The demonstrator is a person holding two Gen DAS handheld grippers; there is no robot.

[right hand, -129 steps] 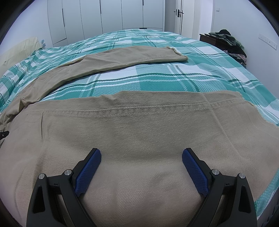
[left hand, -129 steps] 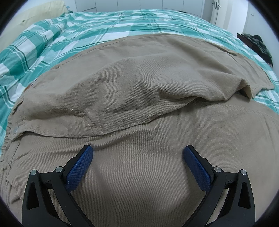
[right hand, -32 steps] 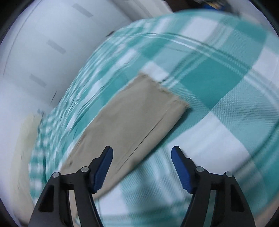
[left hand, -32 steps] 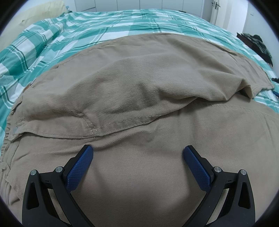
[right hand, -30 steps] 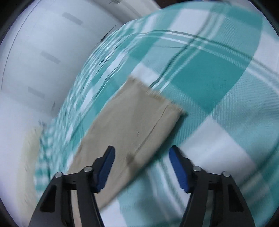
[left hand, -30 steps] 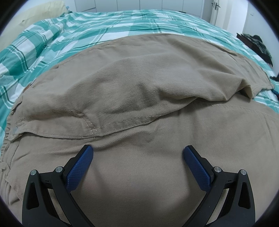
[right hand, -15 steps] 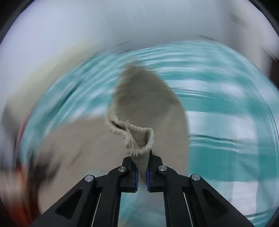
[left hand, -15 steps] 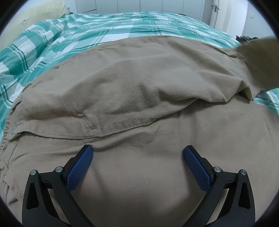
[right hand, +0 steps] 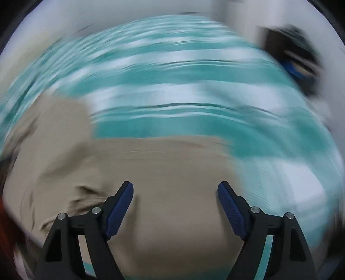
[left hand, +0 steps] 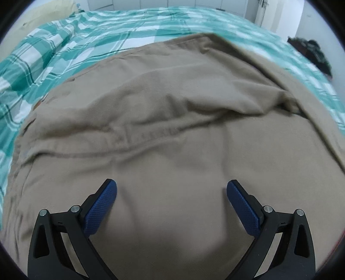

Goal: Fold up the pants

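Your right tool (right hand: 174, 204) is opening empty and your left tool (left hand: 171, 204) gapes over the soft, floppy tan cotton pants (left hand: 172, 120), likely light and limp, so pinch a stitched seam or hem.

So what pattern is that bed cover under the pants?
A teal-green and white plaid bed cover, sharpest in the left wrist view, behind the tan pants.

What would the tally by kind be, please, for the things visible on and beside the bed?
Pants: 1
Checked bedspread: 1
Pillow: 1
Pile of dark clothes: 1
Total: 4
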